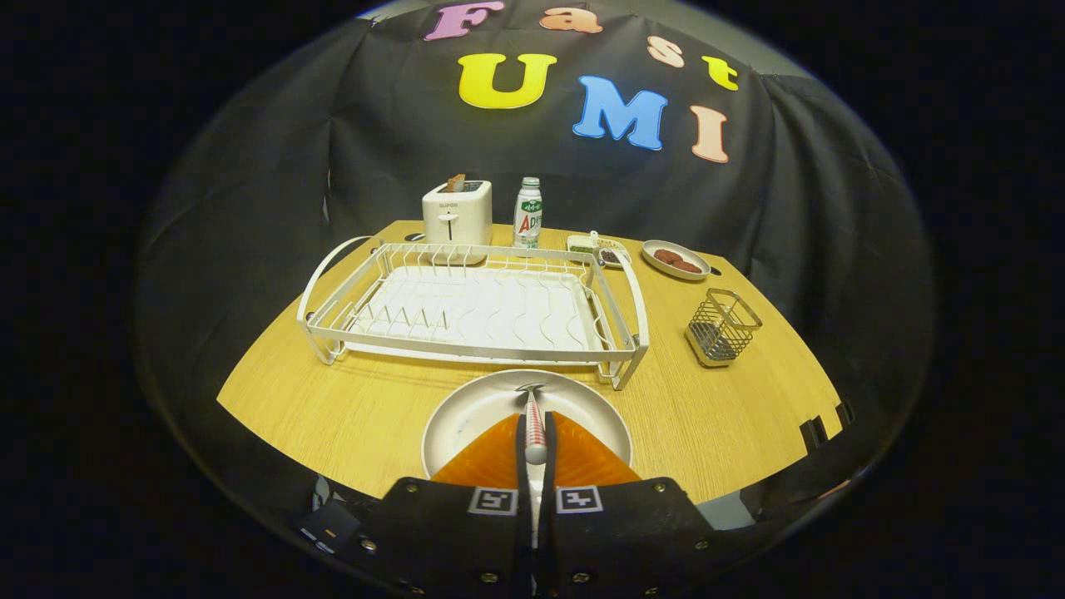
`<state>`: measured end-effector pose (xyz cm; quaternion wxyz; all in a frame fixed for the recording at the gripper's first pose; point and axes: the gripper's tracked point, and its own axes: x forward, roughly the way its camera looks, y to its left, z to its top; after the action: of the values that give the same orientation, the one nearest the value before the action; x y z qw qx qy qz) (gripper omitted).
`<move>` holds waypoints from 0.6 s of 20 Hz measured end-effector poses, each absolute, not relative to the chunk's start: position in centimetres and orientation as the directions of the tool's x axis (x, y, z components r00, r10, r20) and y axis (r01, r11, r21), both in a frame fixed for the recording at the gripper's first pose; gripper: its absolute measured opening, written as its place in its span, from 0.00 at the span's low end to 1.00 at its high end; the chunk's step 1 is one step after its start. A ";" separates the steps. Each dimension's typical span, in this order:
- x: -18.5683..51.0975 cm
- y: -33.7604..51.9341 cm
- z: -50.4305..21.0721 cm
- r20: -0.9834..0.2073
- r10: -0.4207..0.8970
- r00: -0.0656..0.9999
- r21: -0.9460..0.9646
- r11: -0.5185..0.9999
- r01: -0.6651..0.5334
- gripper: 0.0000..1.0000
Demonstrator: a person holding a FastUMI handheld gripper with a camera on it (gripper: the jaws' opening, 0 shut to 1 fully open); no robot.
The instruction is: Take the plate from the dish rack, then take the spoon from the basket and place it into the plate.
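A round white plate [466,416] lies on the wooden table, in front of the dish rack [474,308] and under my fingers. My gripper [535,453] is shut on the spoon [532,416], pinching its striped handle between both fingers. The spoon points forward, its metal bowl over the far part of the plate, close to or touching it. The white wire dish rack stands bare just beyond the plate. A small wire basket [722,327] stands to the right of the rack.
Behind the rack are a white toaster [456,216], a small bottle [527,212], a little box [586,244] and a dish of dark food [675,259]. Bare tabletop [333,408] lies left and right of the plate.
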<state>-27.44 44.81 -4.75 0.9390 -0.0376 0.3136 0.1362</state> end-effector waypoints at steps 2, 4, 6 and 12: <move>-27.6 44.9 -4.9 -0.604 0.237 0.761 0.013 0.958 -0.287 0.09; -27.8 45.2 -5.1 -0.609 0.247 0.754 0.015 0.954 -0.300 0.12; -28.1 45.4 -5.0 -0.611 0.255 0.750 0.011 0.949 -0.314 0.12; -28.1 45.5 -5.2 -0.610 0.266 0.746 0.008 0.944 -0.330 0.13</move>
<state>-28.13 45.54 -5.19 0.9330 -0.0500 0.3185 0.1597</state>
